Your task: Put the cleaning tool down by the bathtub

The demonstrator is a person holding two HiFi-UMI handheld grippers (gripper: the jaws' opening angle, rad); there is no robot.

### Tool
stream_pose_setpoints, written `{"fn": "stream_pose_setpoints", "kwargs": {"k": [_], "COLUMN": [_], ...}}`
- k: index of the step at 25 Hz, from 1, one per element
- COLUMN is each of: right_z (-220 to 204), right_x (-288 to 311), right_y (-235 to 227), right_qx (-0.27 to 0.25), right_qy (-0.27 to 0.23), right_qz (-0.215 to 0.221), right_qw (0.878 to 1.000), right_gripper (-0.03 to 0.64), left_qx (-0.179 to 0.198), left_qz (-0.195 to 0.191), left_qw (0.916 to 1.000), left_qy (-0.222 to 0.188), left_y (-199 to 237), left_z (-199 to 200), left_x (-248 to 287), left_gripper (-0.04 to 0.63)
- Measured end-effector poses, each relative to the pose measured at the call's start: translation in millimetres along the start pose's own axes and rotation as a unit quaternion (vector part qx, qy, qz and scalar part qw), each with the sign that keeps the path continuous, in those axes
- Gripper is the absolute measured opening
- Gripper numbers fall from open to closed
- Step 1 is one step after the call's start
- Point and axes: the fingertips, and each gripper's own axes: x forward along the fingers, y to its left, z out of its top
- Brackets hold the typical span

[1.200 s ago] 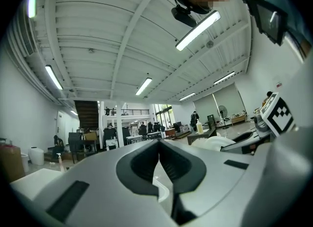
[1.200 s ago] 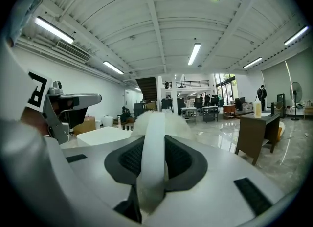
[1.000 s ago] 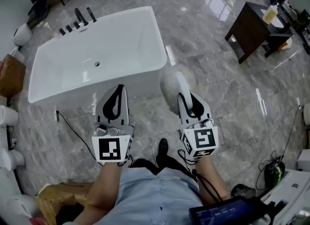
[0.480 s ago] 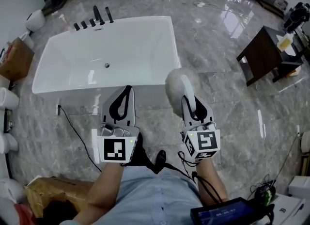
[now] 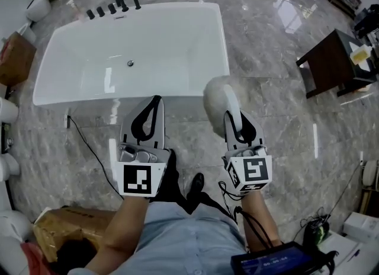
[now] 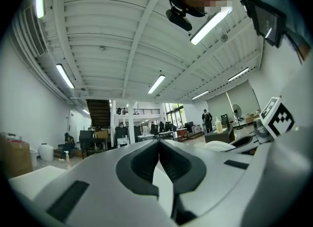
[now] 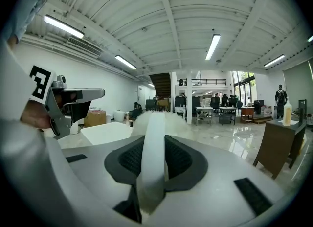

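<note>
The white bathtub stands on the marble floor ahead of me. My right gripper is shut on the white handle of the cleaning tool, whose fluffy pale head hovers off the tub's near right corner. In the right gripper view the handle runs between the jaws to the fluffy head, with the tub to the left. My left gripper is held over the tub's near rim, shut with nothing in it; its closed tips meet in the left gripper view.
Black taps line the tub's far end. A dark wooden table stands at the right. A black cable trails over the floor left of my legs. A cardboard box sits at the lower left.
The view has shifted so the tub sits closer and more centred. Both grippers keep their hold and spacing; the tool's head stays by the tub's right corner.
</note>
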Motion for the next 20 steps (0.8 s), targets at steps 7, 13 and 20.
{"fn": "stream_pose_setpoints", "kwargs": {"k": [7, 13, 20], "right_z": [-48.6, -91.5, -149.2], "right_x": [30.8, 57.1, 92.6], "right_y": [11.1, 26.4, 45.0], "right_qx": [0.007, 0.015, 0.01], "right_qy": [0.051, 0.084, 0.104], "right_qz": [0.014, 0.029, 0.06], "right_qw": [0.999, 0.996, 0.993], "right_gripper": [0.101, 0.101, 0.101], "left_qx": [-0.01, -0.015, -0.021], "left_qz": [-0.013, -0.027, -0.029], "left_qw": [0.9992, 0.9975, 0.997], "left_qy": [0.036, 0.063, 0.069], "left_y": [16.4, 26.6, 40.2], "left_z": [-52.2, -96.6, -149.6], "left_x": [18.6, 27.3, 43.5], "left_gripper": [0.017, 0.017, 0.017]}}
